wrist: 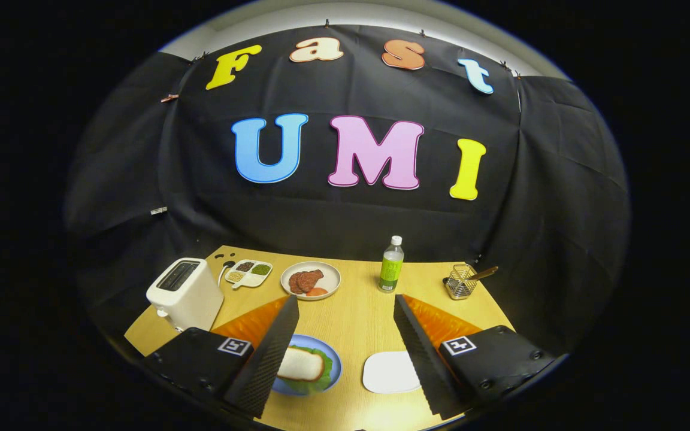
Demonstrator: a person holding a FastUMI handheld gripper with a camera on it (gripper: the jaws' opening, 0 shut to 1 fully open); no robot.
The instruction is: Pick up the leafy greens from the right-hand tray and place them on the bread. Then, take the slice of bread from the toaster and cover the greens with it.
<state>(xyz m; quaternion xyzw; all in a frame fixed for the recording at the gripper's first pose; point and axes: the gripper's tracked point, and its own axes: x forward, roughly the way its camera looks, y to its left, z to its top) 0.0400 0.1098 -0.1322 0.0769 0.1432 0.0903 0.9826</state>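
Gripper (345, 347): fingers spread wide, holding nothing, raised above the table's near part; bases cut off below.
Blue plate (334, 358): on the table just ahead of the left finger, which hid its left part.
Bread slice (300, 364): lay atop the leafy greens (323, 377) on the blue plate; greens showed only as a fringe around the bread.
White tray (388, 372): near the right finger, between the fingers, bare; right edge hidden by that finger.
Table (357, 317): wood-toned, carried everything.
Toaster (184, 292): white, beyond the left finger; slot contents hard to make out.
Sectioned dish (249, 273): past the toaster, small fillings too small to tell.
Round plate (311, 279): mid-table, dark slices and an orange piece.
Bottle (391, 266): green label, upright, far side.
Wire holder (460, 282): far right, one utensil handle leaning out.
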